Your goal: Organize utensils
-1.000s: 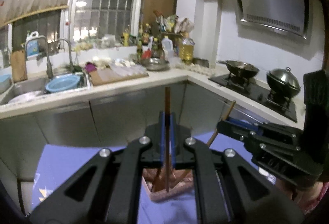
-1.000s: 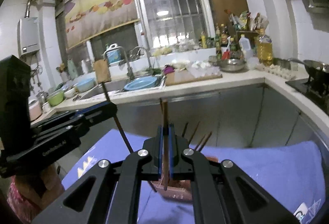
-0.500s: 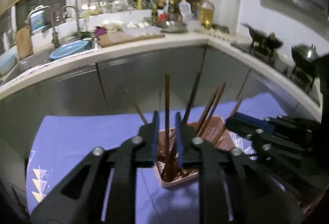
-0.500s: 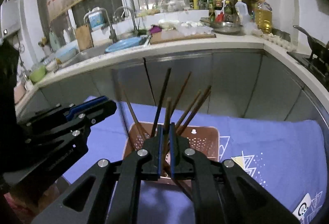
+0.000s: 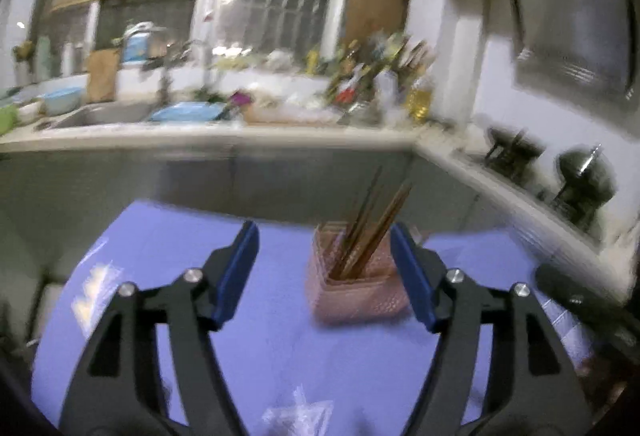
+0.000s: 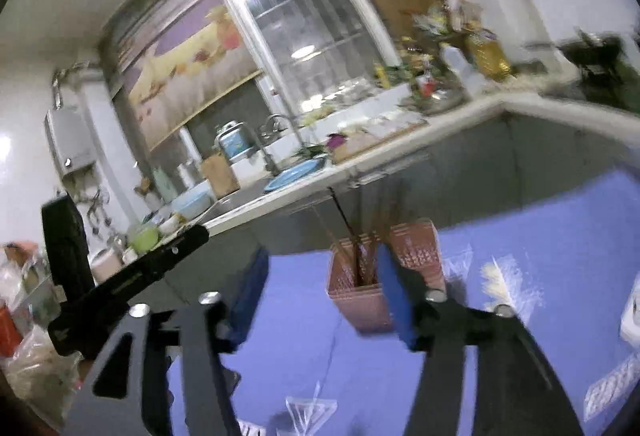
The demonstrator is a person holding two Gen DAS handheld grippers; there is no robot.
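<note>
A pink perforated utensil basket (image 5: 354,296) stands on the blue cloth (image 5: 280,356), with several brown chopsticks (image 5: 372,232) leaning in it. My left gripper (image 5: 324,248) is open and empty, pulled back from the basket, which shows between its fingers. In the right wrist view the same basket (image 6: 360,296) holds the chopsticks (image 6: 360,232). My right gripper (image 6: 324,276) is open and empty, tilted, just in front of the basket. The left gripper's body (image 6: 132,276) shows at the left of that view.
A kitchen counter (image 5: 240,133) with a sink and blue bowl (image 5: 184,112) runs behind the table. Bottles (image 5: 418,99) stand at the corner. A stove with pots (image 5: 584,175) is on the right. Both views are motion-blurred.
Both grippers have let go of their chopsticks, which now stand in the basket. Both jaws have opened wide and both grippers have pulled back; the right one has tilted.
</note>
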